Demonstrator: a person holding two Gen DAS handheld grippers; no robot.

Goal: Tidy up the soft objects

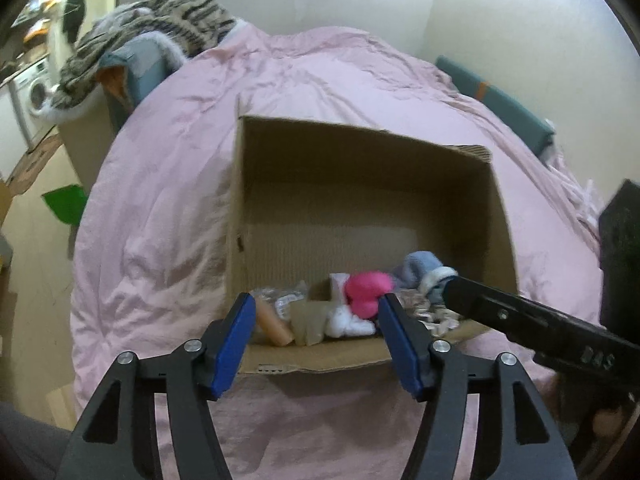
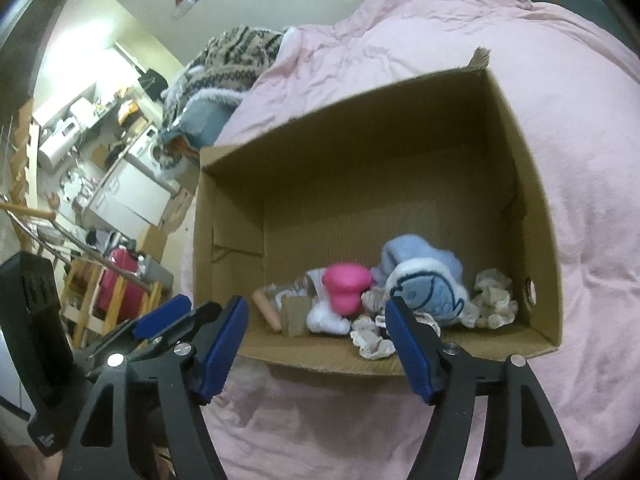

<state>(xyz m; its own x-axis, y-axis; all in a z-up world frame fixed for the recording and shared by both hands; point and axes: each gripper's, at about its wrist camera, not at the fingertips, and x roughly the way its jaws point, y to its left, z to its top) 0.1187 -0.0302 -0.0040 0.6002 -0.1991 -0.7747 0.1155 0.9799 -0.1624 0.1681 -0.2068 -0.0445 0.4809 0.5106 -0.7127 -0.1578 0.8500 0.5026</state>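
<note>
Cardboard box (image 1: 360,184) on the bed, soft items gathered along its near wall, both grippers empty.

Left wrist view: the left gripper (image 1: 316,316) hovers at the box's near rim, fingers apart and holding nothing, aimed toward the pink plush (image 1: 366,292) and white sock (image 1: 348,322), probably lining up a grasp. Right wrist view: the right gripper (image 2: 316,320) also has its fingers spread and empty over the near rim; the blue fish pouch (image 2: 424,288) and cream scrunchies (image 2: 494,300) lie inside, seemingly already sorted. The pink duvet (image 2: 440,40) carries the box.
</note>
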